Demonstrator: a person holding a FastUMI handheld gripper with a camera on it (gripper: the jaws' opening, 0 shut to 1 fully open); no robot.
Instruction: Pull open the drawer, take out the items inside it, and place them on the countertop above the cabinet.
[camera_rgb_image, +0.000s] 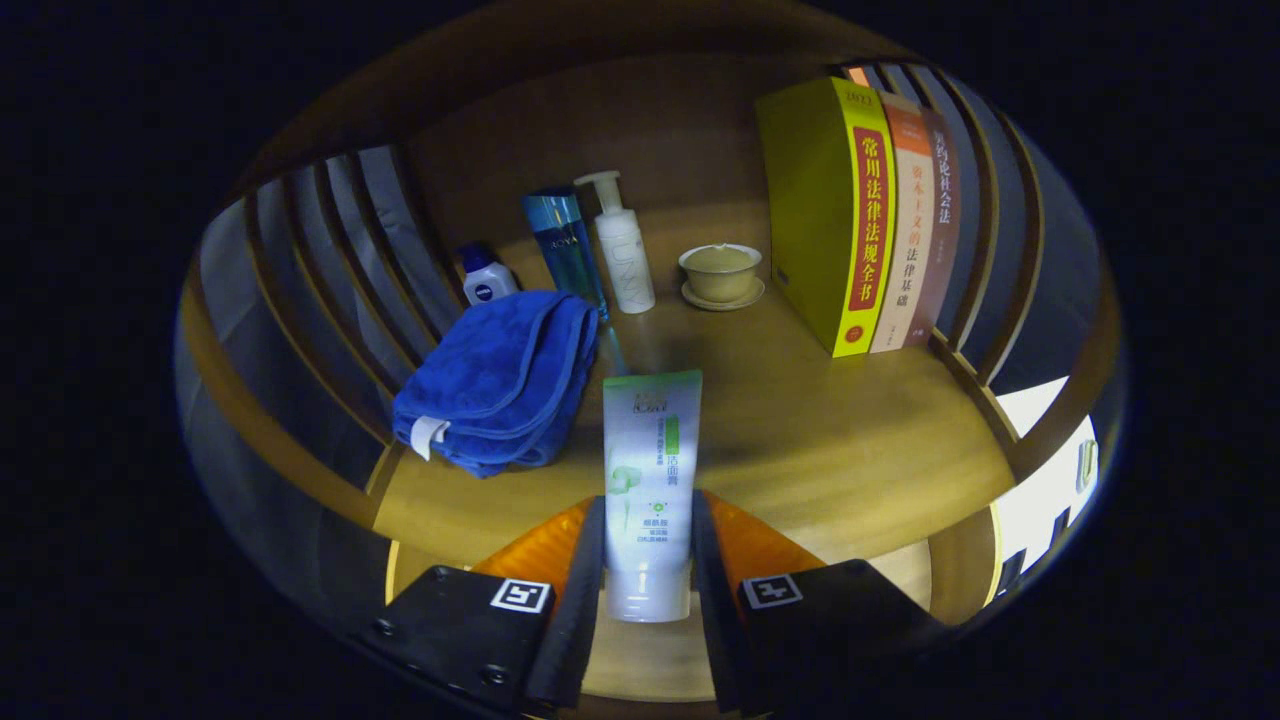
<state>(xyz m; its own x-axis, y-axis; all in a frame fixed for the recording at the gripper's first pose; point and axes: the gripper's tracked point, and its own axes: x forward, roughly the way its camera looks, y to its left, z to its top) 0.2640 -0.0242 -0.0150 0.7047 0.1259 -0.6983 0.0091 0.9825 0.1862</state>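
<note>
A white tube with a green end (651, 450) sits between my two fingers, and both black pads press on its sides. My gripper (648, 512) is shut on it. The tube sticks out ahead of the fingers over the wooden countertop (840, 450), green end farthest from me. I cannot tell whether it touches the wood. A folded blue towel (495, 375) lies on the countertop just left of the tube's far end.
At the back stand a small white bottle with a blue cap (485, 280), a tall blue bottle (565, 250) and a white pump bottle (622, 255). Right of these are a lidded cup on a saucer (720, 272) and upright books (850, 210). Wooden slats (345, 250) fence both sides.
</note>
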